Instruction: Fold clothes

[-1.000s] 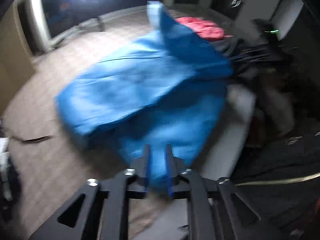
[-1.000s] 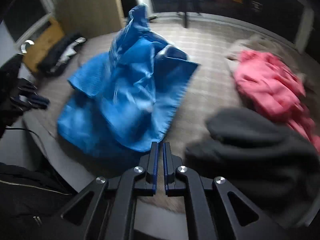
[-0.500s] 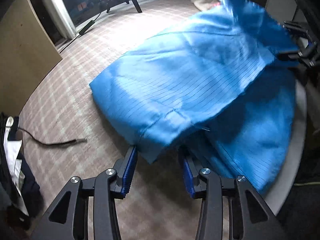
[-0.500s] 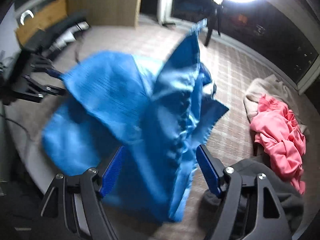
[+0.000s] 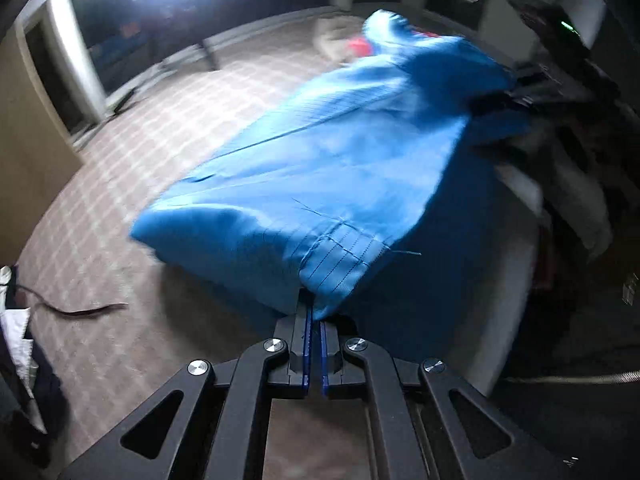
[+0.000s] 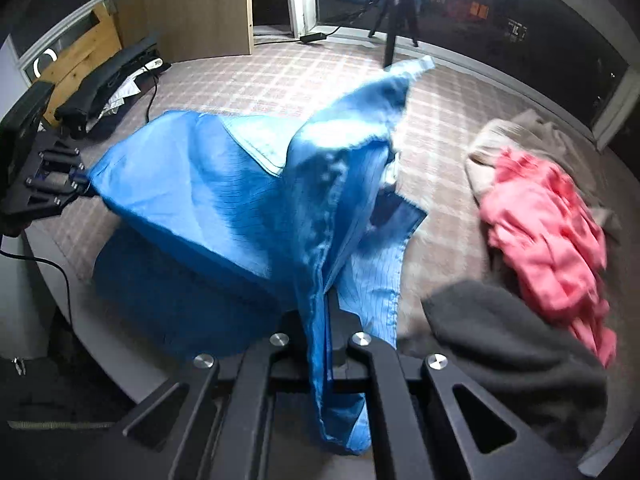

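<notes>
Left gripper [image 5: 313, 320]: having just closed, it is pinching a hem corner of the blue garment [image 5: 320, 184]. Right gripper [image 6: 322, 344]: having just closed, it is clamping a bunched edge that is draping over its jaws. Garment: hanging stretched between the two above the worktop [image 6: 280, 80], long axis running gripper to gripper, lower half trailing on the surface. Neither hand is nearer; the fold is likely needing both together.
</notes>
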A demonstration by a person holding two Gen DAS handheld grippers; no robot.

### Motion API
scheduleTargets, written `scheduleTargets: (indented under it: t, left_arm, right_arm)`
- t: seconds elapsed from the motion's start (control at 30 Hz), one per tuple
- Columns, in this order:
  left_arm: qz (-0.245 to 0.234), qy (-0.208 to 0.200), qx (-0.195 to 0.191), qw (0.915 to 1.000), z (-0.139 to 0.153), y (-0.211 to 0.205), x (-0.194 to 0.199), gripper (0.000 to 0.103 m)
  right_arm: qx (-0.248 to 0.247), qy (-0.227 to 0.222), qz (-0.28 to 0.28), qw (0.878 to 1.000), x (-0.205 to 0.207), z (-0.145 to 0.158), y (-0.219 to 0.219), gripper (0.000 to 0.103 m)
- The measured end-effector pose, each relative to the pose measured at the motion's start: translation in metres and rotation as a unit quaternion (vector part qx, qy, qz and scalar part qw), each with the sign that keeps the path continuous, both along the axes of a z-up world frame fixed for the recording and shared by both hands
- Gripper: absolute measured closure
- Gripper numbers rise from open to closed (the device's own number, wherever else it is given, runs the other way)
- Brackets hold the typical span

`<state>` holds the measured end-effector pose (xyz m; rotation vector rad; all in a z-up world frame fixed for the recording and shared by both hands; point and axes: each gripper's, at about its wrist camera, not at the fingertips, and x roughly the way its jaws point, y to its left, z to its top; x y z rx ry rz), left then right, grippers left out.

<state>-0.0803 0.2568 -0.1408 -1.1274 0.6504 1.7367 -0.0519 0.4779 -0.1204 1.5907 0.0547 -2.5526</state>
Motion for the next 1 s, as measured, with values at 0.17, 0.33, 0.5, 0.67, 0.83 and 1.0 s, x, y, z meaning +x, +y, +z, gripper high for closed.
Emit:
scheduleTargets:
  t: [0.17,0.33,0.5,0.67,0.83,1.0]
  left_arm:
    - [-0.019,-0.012,-0.047,0.9986,-0.033,0.009,0.022,0.1]
    - [0.009,-0.021,-0.037,0.9991,-0.008,-0.004,0.003,0.099]
    - [0.001,-0.056,-0.072,0.9959,-0.013,-0.028,0.015,0.079]
    - [0.05,-0.057,-0.071,0.9946,-0.012,-0.047,0.002,0.078]
    - [0.022,-0.013,-0.057,0.9981,-0.008,-0.021,0.017,0.054]
    - [0.063,-0.041,-0.028,0.9968,-0.014,-0.006,-0.001,0.092]
  right_arm:
    - [-0.034,-0.011,-0.027,0.999,0.023,-0.01,0.013,0.1]
    - [-0.057,-0.022,-0.026,0.998,0.013,-0.015,0.005,0.1]
    - [-0.046,-0.052,0.006,0.998,0.033,-0.028,-0.011,0.1]
    - [-0.045,-0.084,0.003,0.995,0.041,-0.053,-0.013,0.1]
    - [-0.058,-0.077,-0.011,0.995,0.034,-0.041,-0.002,0.1]
    - [-0.053,-0.072,-0.011,0.996,0.032,-0.035,0.003,0.1]
